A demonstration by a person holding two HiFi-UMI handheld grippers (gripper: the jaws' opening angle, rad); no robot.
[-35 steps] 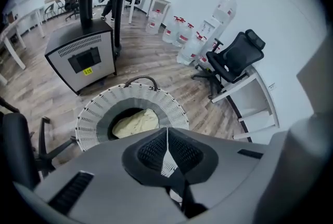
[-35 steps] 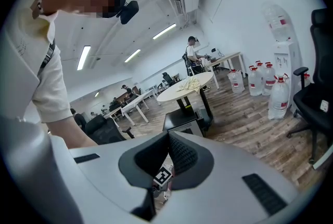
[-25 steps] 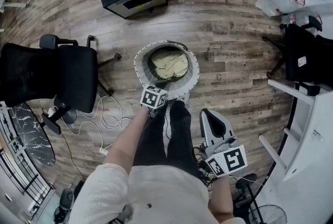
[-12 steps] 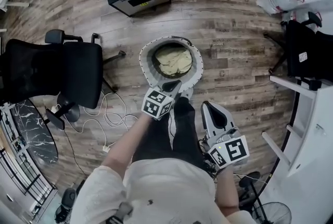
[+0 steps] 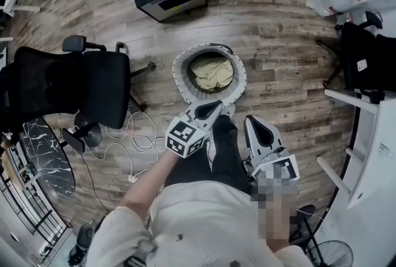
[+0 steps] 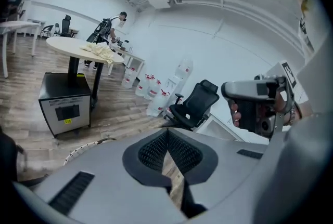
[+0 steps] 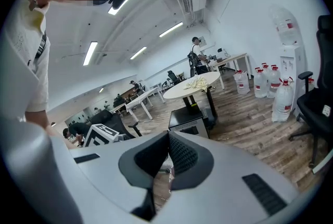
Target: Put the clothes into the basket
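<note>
Pale yellow clothes [image 5: 211, 71] fill a white basket [image 5: 184, 77] on brown wood-grain floor [image 5: 278, 30].

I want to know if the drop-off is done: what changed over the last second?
The left tongs rose from the basket rim toward the camera, shut and empty. The right tongs hardly moved and are shut too. The yellowish cloth stayed in the basket, which did not move.

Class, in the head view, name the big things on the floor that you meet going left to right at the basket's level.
black office chair → basket → second black chair
</note>
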